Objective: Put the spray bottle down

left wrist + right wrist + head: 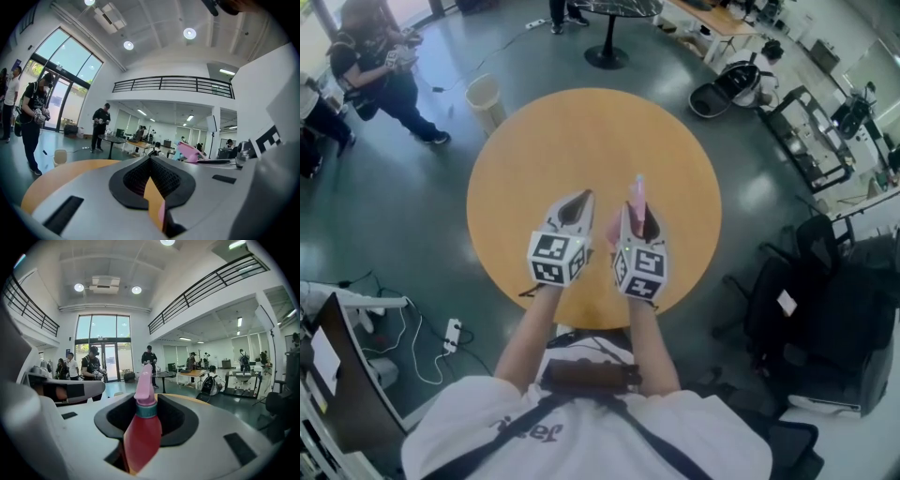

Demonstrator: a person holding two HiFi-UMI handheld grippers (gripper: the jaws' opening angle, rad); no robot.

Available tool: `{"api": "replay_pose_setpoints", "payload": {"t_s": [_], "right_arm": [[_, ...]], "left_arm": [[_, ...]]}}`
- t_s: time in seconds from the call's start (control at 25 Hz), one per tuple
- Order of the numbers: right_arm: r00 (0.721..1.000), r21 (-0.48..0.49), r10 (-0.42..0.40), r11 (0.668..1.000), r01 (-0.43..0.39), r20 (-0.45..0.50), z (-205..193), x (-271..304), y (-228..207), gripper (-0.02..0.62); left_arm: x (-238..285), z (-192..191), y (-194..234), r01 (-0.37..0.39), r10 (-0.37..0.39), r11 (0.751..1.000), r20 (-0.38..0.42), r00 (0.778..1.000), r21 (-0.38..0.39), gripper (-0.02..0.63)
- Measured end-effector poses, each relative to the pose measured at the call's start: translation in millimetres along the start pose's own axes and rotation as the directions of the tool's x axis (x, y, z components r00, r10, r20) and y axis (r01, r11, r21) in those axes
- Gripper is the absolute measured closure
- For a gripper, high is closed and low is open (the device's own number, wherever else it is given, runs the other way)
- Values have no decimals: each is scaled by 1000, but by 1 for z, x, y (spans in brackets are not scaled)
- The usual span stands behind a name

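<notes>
Bright, even daylight from tall windows (103,327) w/ round ceiling lights (189,33) on, sheen on far floor (459,56), heavy fisheye bend + dark vignette at edges of both gripper views, nearest parts blurry.

Round wooden table (581,141): centre of head view. Pale waste bin (485,98): on floor, 11 o'clock of table. Standing person (380,75): 10 o'clock. Black pedestal table (607,56): 12 o'clock. Black office chair (811,248): 4 o'clock. Power strip (452,335): 8 o'clock.
</notes>
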State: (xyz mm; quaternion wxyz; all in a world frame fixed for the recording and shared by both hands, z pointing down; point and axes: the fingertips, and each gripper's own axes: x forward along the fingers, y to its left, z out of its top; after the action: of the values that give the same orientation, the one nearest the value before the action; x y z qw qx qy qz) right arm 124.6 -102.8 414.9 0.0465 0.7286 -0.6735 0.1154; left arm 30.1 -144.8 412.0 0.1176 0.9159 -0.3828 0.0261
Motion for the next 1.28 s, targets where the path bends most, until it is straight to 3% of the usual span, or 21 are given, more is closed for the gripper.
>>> {"api": "replay_pose_setpoints", "payload": {"t_s": [0.72, 1.28], "right_arm": [[996, 15, 22, 1000, -20, -91, -31, 75, -28, 430], [987, -1, 49, 999, -50, -151, -59, 145, -25, 430]], "left_arm": [[54, -38, 29, -62, 56, 997, -111, 992, -45, 597], [85, -66, 67, -99, 85, 992, -176, 981, -73, 597]]}}
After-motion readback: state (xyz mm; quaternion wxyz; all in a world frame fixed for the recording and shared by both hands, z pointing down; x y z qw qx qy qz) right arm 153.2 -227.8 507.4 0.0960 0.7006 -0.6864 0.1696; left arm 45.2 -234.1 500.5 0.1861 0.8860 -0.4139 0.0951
